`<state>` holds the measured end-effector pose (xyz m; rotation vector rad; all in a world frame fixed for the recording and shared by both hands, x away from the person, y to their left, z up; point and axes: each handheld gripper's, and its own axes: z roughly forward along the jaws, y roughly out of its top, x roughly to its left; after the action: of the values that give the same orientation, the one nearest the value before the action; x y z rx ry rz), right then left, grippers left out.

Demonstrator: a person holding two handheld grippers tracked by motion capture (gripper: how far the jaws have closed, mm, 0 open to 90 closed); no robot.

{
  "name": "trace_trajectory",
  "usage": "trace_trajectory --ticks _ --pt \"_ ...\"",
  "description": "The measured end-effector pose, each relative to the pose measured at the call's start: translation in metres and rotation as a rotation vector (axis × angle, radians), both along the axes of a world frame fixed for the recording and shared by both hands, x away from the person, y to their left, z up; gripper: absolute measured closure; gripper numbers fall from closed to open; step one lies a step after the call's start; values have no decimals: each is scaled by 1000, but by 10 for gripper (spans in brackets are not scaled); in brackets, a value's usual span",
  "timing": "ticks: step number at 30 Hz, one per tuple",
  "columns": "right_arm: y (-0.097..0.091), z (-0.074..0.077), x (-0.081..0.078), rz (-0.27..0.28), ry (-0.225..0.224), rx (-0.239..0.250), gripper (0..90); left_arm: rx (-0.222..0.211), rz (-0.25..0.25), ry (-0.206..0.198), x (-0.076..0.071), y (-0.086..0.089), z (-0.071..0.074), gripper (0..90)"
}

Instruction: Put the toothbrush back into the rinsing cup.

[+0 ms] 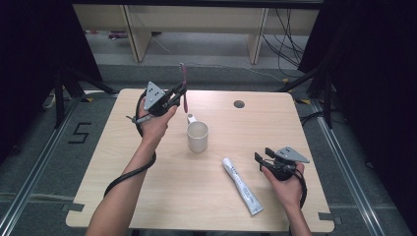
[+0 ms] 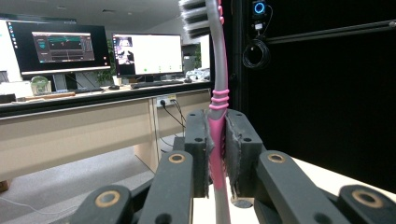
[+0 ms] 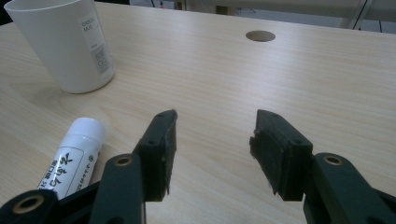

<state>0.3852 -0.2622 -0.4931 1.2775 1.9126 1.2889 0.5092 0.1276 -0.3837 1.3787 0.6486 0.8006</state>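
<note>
**Left gripper holds toothbrush upright above table; right gripper idle beside tube**

Left gripper [image 1: 178, 96]: raised above the far left part of the light wooden table [image 1: 147, 196], carried in the person's left hand [image 1: 155, 123]. Its jaws are clamped on the pink and grey plastic toothbrush [image 2: 217, 121], gripping the handle at its pink ribbed section. In the left gripper view the toothbrush stands close to upright between the pads, bristle head at the top and facing left, the lower handle passing down below the jaws. In the high view the toothbrush [image 1: 184, 83] is clear of the table, up and to the left of the mug.

White cylindrical mug [image 1: 197, 135]: upright near the centre of the table, its handle toward the far side. In the right gripper view a printed label with a square code shows on its side [image 3: 65, 46].

White toothpaste tube [image 1: 242, 186]: lying flat on the table, aslant, cap end toward the mug, well apart from it.

Right gripper [image 1: 261, 161]: held low in the person's right hand [image 1: 287, 184], just right of the tube. Its jaws stand apart with bare table between the pads [image 3: 163, 144]; nothing is grasped.

Round cable hole [image 1: 239, 104]: in the tabletop, far side, right of centre.
</note>
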Motion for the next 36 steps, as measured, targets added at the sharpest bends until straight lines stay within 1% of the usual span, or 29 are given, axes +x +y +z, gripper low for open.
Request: trace_trajectory --ticks 1,3,4,5,6,9,10,13,14,16,17,20,25,26,27,28,29,31,32,35,36 --pt "0 0 0 2 -5 -1 497 -9 -3 1 2 -1 0 799" --pt "0 0 0 3 -6 -2 497 -10 -3 0 3 -2 0 799" --pt "-1 2 -2 -3 16 -10 497 -7 -1 3 3 -2 -1 799" --pt "-1 2 -2 -3 16 -10 497 -5 1 8 4 -3 -1 799" --pt "-1 1 0 -3 2 -2 497 -4 1 7 6 -3 -3 799" --pt "-1 1 0 -3 0 3 497 -2 3 12 7 -4 -4 799" --pt "-3 2 0 -3 -4 -20 497 -3 4 15 8 -4 -5 799" --pt "-3 2 0 -2 -4 -20 497 1 4 12 10 -5 -6 799" --pt "-1 2 -2 -13 14 -6 497 2 5 13 10 -5 -6 800" --pt "-4 2 1 5 -23 -34 497 1 4 14 11 -6 -6 799" --pt "-4 2 1 5 -29 -37 497 3 5 13 12 -6 -6 799" --pt "-4 2 1 6 -29 -34 497 12 10 18 13 -7 -6 799" --pt "-4 2 1 7 -28 -36 497 9 12 20 15 -8 -8 799" --pt "-4 2 1 7 -25 -35 497 11 11 22 16 -9 -9 799" --pt "-1 2 -2 -11 12 -6 497 11 11 22 16 -9 -9 799" --pt "-1 2 -2 -11 12 -6 497 13 12 21 17 -9 -9 799" --pt "-2 2 -1 -4 2 -12 497 12 12 21 17 -9 -10 799" --pt "-2 2 -1 -3 -1 -14 497 15 12 22 17 -10 -10 799" --pt "-3 1 2 12 -28 -29 497 20 13 22 18 -10 -11 799" --pt "-2 1 2 12 -27 -23 497 21 14 23 18 -10 -12 799" --pt "-3 1 2 15 -30 -39 497 19 15 25 18 -11 -13 799"
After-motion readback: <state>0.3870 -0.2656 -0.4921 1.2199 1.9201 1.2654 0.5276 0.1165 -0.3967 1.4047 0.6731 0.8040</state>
